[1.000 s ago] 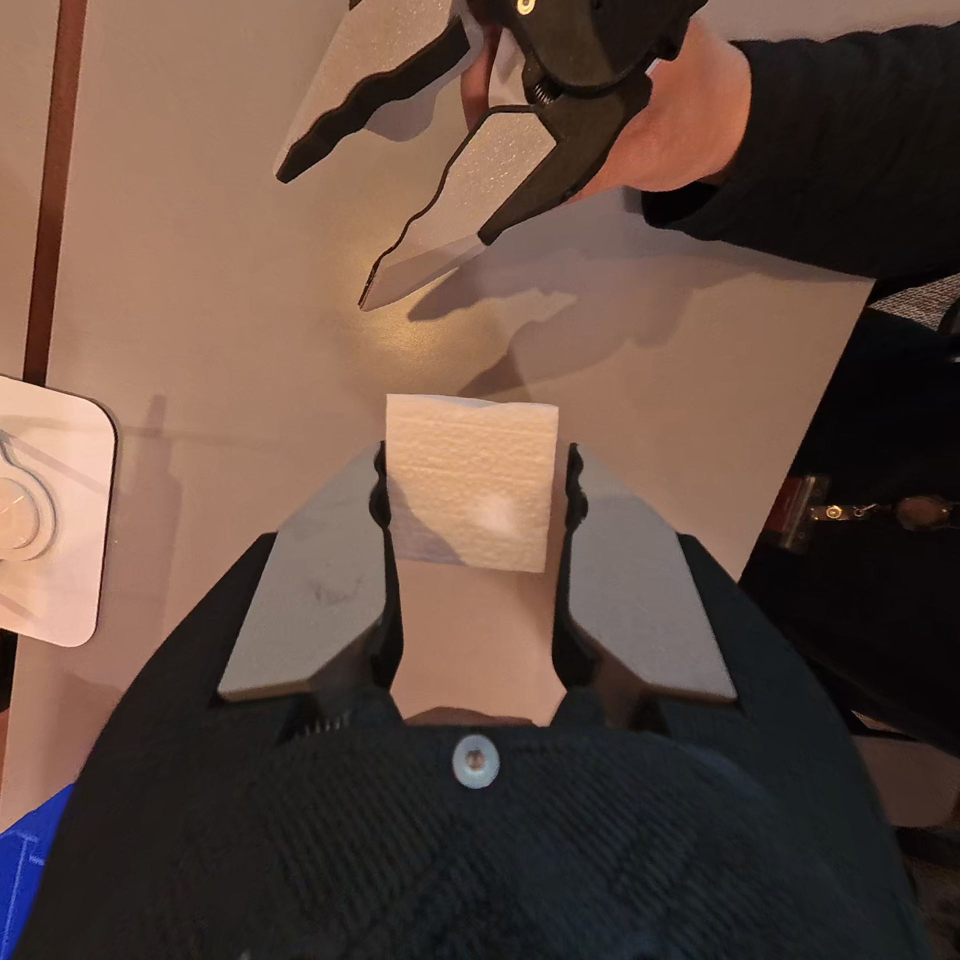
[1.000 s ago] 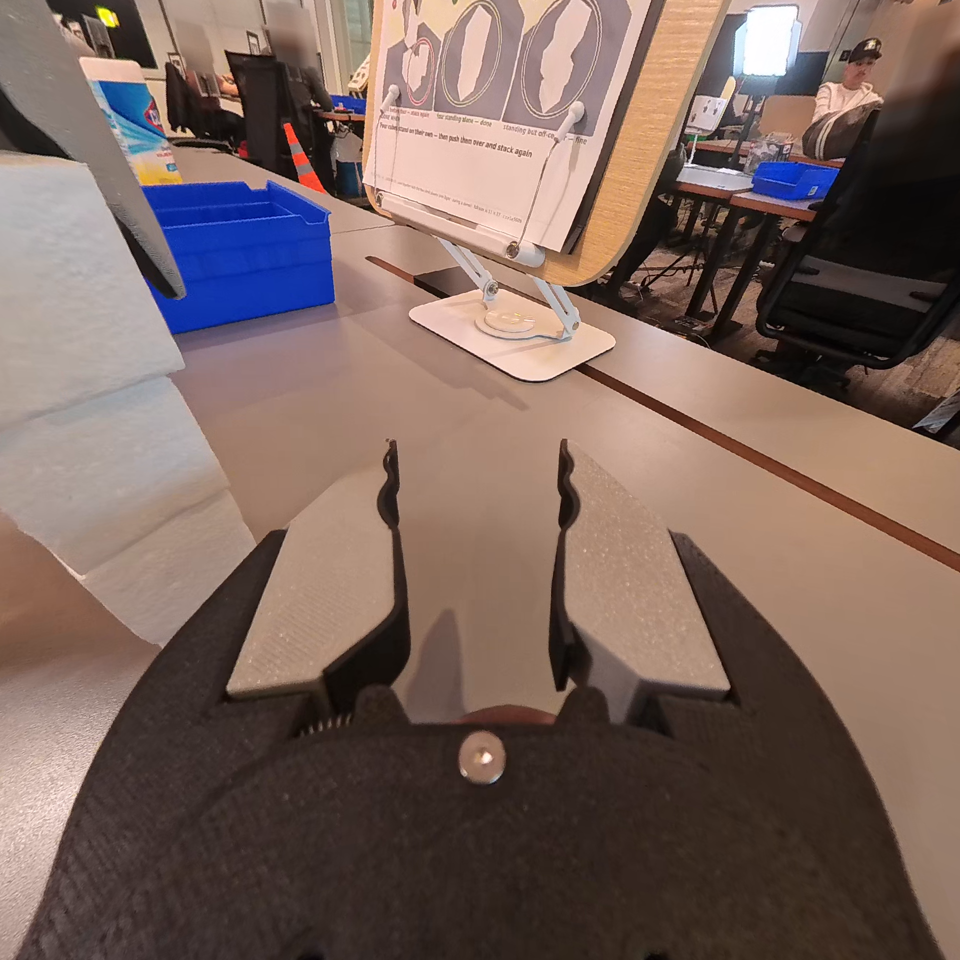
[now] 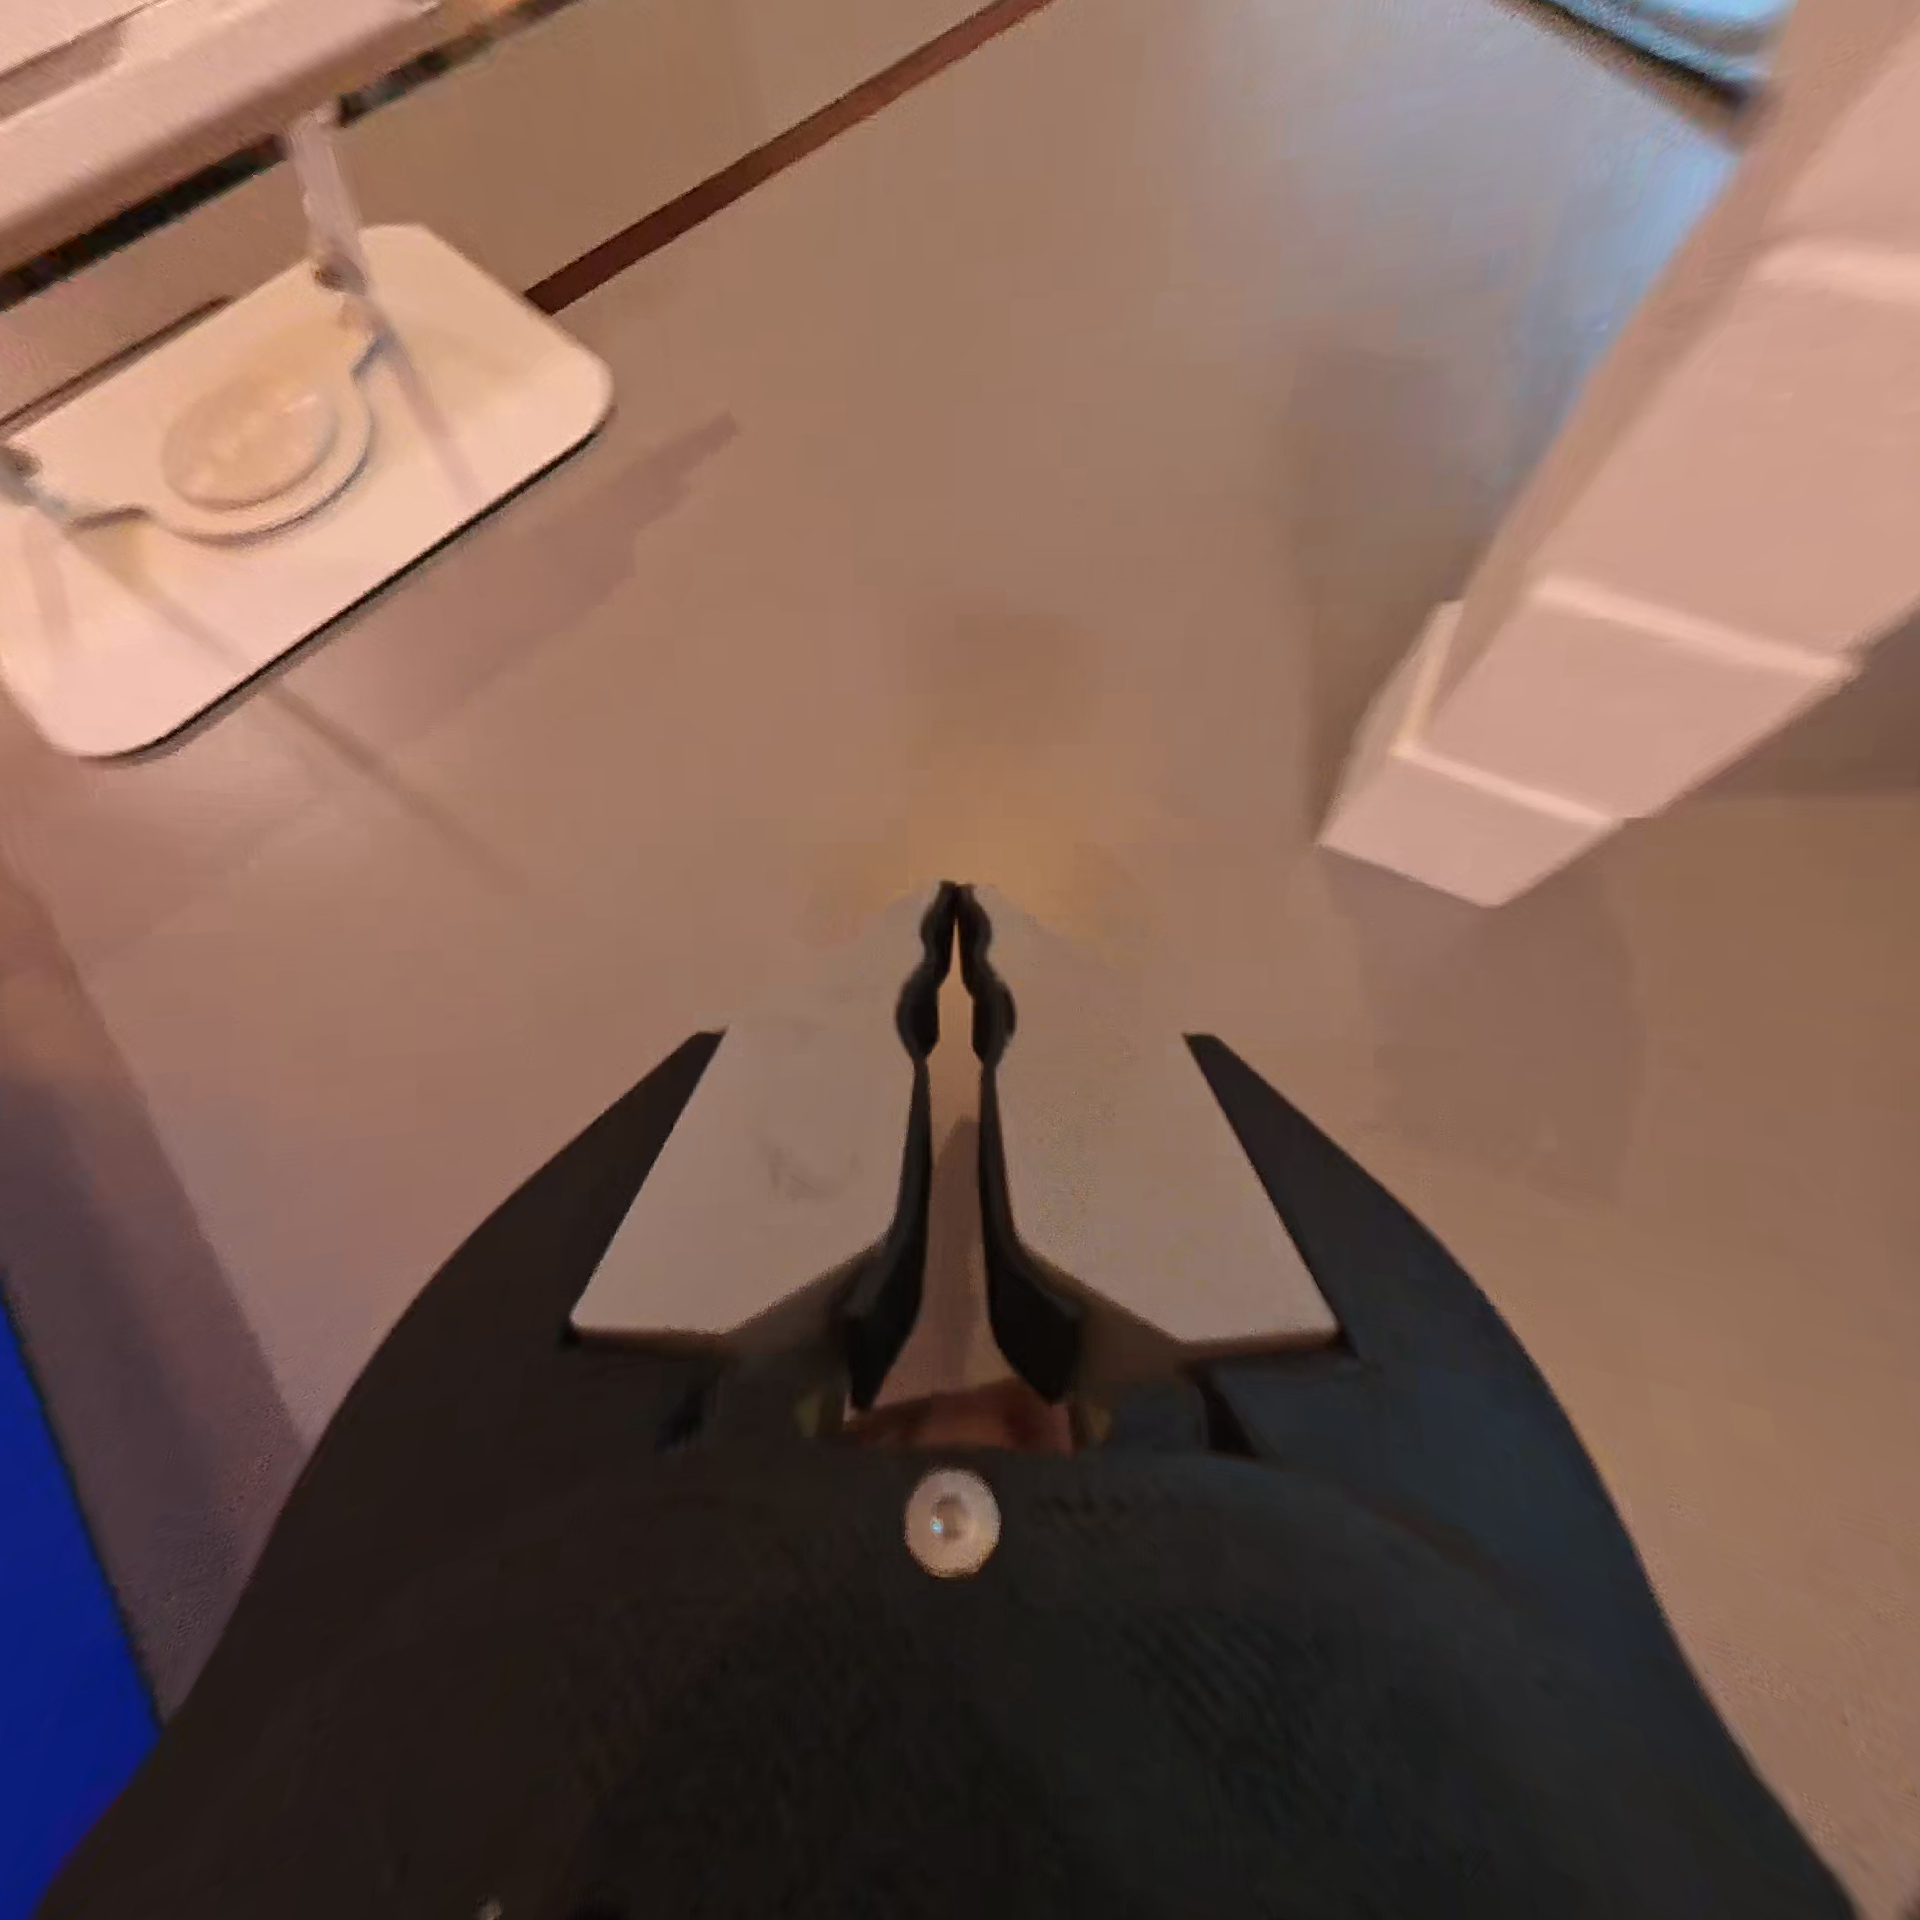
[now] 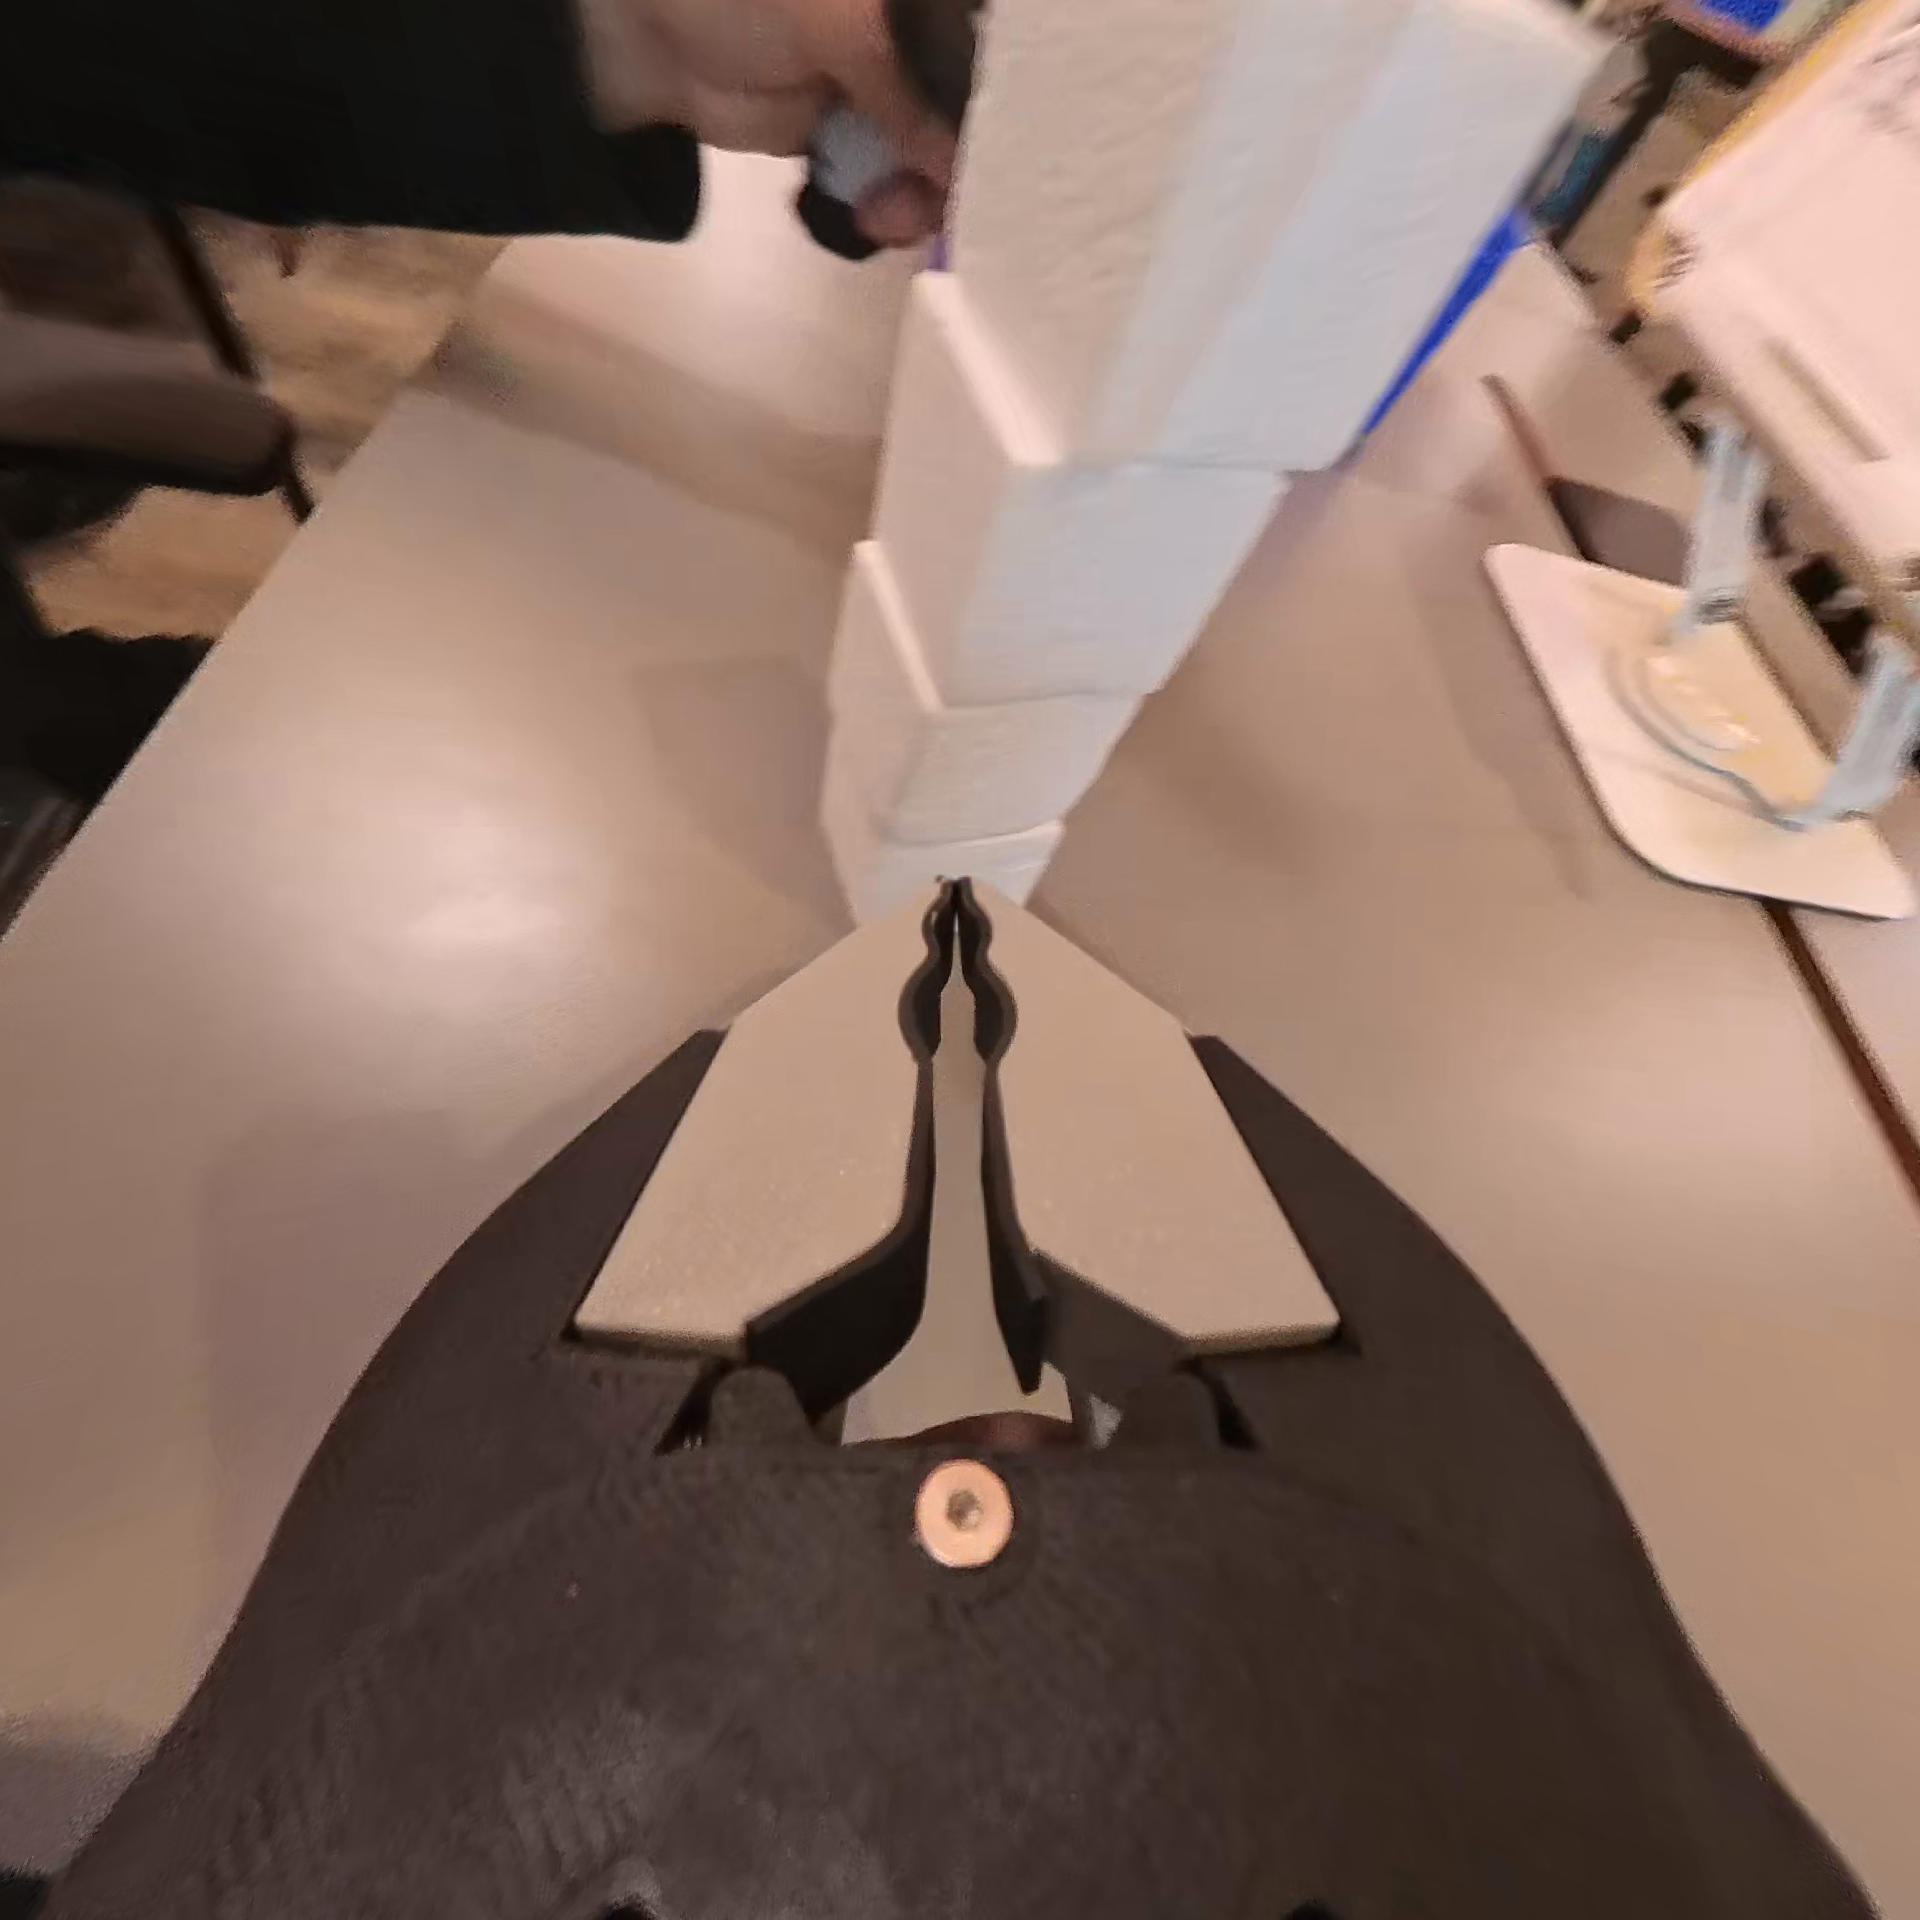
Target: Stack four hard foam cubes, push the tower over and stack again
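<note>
A tower of white foam cubes (image 4: 1081,499) stands on the beige table (image 4: 416,831), straight ahead in the right wrist view and at the right edge of the left wrist view (image 3: 1662,540). The cubes sit slightly offset from one another. My right gripper (image 4: 954,885) is shut and empty, its tips just in front of the tower's lowest cube. My left gripper (image 3: 954,889) is shut and empty over bare table, left of the tower. Both views are blurred by motion.
A white stand base (image 3: 301,468) with a tilted board sits at the left wrist view's upper left and the right wrist view's right (image 4: 1683,748). A blue bin (image 3: 52,1558) is at the left edge. A person's sleeve and hand (image 4: 727,125) reach in behind the tower. The gap from one gripper's tips to the other's is roughly 20 centimetres.
My left gripper let go of the foam cube, shut and drew away from the tower. My right gripper went from open to shut and turned toward the tower's base.
</note>
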Tool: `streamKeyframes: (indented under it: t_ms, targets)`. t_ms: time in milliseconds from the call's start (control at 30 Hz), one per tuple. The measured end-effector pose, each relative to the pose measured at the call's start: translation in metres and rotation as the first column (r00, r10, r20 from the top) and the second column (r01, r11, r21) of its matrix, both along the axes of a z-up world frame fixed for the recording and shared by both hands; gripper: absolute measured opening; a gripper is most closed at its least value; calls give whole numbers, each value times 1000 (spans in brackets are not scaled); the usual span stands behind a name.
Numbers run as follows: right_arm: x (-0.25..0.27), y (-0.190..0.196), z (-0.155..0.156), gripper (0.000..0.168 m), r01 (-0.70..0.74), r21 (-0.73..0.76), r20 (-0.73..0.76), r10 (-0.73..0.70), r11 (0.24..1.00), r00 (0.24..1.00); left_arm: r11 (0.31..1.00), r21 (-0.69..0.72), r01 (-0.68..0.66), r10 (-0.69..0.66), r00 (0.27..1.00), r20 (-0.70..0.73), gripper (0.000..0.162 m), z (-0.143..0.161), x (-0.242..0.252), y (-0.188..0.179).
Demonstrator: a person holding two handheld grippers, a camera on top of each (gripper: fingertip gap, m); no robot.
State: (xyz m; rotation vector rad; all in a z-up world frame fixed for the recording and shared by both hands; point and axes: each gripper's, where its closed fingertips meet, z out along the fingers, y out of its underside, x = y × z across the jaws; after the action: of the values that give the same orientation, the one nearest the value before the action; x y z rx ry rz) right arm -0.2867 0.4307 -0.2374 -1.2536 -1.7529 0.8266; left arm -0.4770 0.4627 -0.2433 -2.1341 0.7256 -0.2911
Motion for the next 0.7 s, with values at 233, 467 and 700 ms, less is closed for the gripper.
streamKeyframes:
  t_ms: [233, 467, 700]
  targets:
    - [-2, -14, -13, 0, -57, -21, 79, 59, 998, 995, 940, 221, -259, 244, 965, 94, 0, 1, -52, 44]
    - [-16, -12, -7, 0, -33, 59, 78, 28, 998, 997, 876, 293, -382, 349, 923, 160, 0, 6, -99, 44]
    - [-65, 5, 9, 0, -50, 147, 224, 16, 988, 974, 860, 249, -446, 381, 884, 269, 3, 18, -118, 33]
